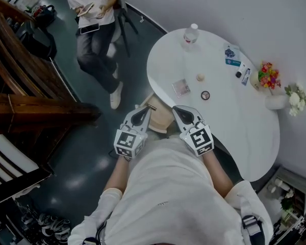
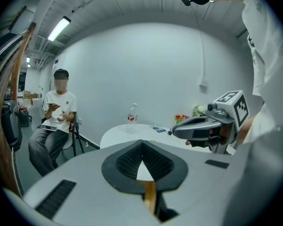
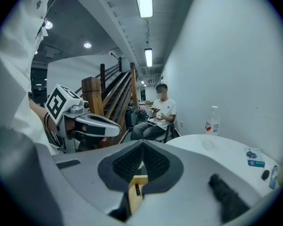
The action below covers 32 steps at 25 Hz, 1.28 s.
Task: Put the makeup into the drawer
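left tongs point(image 1: 143, 112), right tongs point(image 1: 179, 110) closed, empty

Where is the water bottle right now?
In the head view, the clear plastic water bottle stands at the far edge of the white table, beyond the square makeup compact.

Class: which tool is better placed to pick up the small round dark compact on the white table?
Right, probably: the right tool lies nearer the small round dark compact; the left tool hangs farther off.
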Tool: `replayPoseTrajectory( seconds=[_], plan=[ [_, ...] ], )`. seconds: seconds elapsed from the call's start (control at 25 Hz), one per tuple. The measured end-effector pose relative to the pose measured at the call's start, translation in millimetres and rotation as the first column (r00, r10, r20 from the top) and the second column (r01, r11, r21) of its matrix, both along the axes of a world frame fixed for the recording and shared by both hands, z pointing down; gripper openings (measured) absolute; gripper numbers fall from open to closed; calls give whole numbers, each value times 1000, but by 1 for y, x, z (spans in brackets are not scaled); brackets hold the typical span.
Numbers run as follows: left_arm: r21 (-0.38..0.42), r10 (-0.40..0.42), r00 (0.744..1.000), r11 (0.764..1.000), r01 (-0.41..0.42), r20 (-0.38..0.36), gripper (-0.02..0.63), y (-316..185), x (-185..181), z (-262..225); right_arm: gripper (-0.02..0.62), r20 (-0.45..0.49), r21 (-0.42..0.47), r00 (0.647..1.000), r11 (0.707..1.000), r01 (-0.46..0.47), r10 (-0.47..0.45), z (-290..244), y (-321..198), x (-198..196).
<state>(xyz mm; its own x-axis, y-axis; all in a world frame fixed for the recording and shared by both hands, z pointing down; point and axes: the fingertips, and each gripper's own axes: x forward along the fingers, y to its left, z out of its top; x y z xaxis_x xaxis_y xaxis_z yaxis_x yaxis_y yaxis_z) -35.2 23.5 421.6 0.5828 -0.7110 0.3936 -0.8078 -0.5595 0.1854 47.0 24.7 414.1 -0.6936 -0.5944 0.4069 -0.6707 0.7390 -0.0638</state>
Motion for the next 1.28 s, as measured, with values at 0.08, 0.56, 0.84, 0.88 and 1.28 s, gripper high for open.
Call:
replayPoseTrajectory(
  seconds=[0.08, 0.56, 0.84, 0.88, 1.28],
  plan=[
    [0, 2, 1000, 1000, -2, 8, 9, -1, -1, 1, 12, 1, -2, 1000, 1000, -1, 1, 1, -1, 0],
    [-5, 9, 1000, 1000, -9, 10, 10, -2, 4, 1, 12, -14, -14, 998, 998, -58, 57, 10, -13, 21],
    [-16, -1, 1000, 1000, 1, 7, 11, -2, 11, 1, 14, -45, -22, 991, 992, -128, 127, 24, -32, 57],
    [-18, -5, 1000, 1000, 5, 6, 11, -2, 13, 1, 14, -52, -23, 989, 990, -140, 138, 27, -35, 63],
    [-43, -34, 999, 998, 35, 26, 11, -2, 21, 6, 14, -143, -47, 965, 972, -230, 221, 68, -73, 120]
  ],
)
